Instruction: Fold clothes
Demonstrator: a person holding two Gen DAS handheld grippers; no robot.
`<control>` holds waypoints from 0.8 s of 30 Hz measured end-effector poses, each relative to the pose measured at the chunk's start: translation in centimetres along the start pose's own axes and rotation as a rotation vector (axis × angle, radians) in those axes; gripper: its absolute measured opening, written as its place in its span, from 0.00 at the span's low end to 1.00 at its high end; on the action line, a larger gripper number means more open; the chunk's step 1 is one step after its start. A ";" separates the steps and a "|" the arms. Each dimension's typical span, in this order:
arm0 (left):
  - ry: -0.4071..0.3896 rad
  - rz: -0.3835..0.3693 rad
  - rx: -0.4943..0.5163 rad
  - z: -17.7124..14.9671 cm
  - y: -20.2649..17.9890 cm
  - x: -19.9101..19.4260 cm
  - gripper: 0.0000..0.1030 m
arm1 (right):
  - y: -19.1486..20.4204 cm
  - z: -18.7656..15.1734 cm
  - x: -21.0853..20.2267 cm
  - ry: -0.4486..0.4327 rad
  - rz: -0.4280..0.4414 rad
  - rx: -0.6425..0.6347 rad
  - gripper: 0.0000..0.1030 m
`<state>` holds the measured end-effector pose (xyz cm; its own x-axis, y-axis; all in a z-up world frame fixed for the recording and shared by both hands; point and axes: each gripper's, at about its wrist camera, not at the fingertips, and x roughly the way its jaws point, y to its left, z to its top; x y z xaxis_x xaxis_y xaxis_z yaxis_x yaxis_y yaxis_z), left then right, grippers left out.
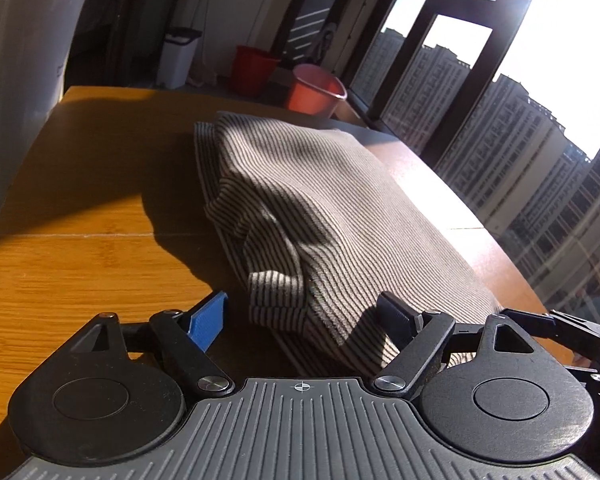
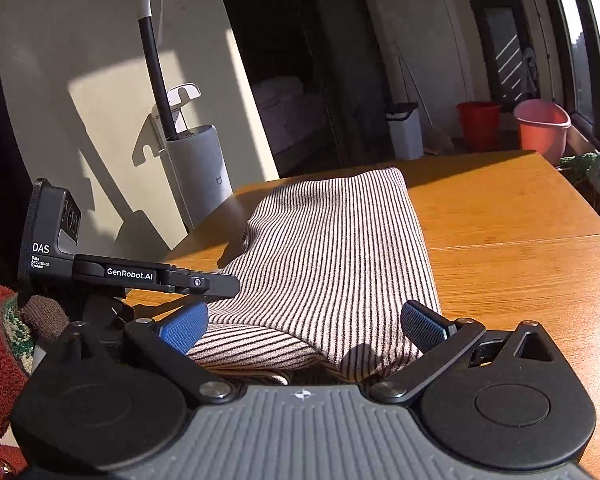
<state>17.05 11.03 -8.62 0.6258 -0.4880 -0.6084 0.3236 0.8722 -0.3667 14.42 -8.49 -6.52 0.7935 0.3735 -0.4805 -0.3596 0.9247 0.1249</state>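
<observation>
Both our left gripper (image 1: 300,312) and right gripper (image 2: 304,326) stand spread wide, gripping nothing, at the near end of the striped garment (image 1: 320,200), a folded strip on the table (image 1: 80,200). Either another fold follows, or we're done.

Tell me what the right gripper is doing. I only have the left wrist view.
Observer: The right gripper is open, with a finger on either side of the striped garment's near edge.
Operator: Anything beyond the table on that side?
Observer: A leafy plant sits just past the table's far right corner.
Operator: Is a hand visible?
Observer: Yes, a hand in a red knit glove shows at lower left, below a black unit marked DAS.
</observation>
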 end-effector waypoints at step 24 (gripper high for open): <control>-0.084 0.135 0.241 1.1 -3.5 -3.4 0.91 | 5.7 -2.7 2.6 0.149 0.123 -0.628 0.50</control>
<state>14.55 9.64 -4.50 0.7280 -0.3716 -0.5761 0.3867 0.9165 -0.1026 13.12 -2.44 -9.44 0.6677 0.4181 -0.6159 -0.6978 0.6398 -0.3222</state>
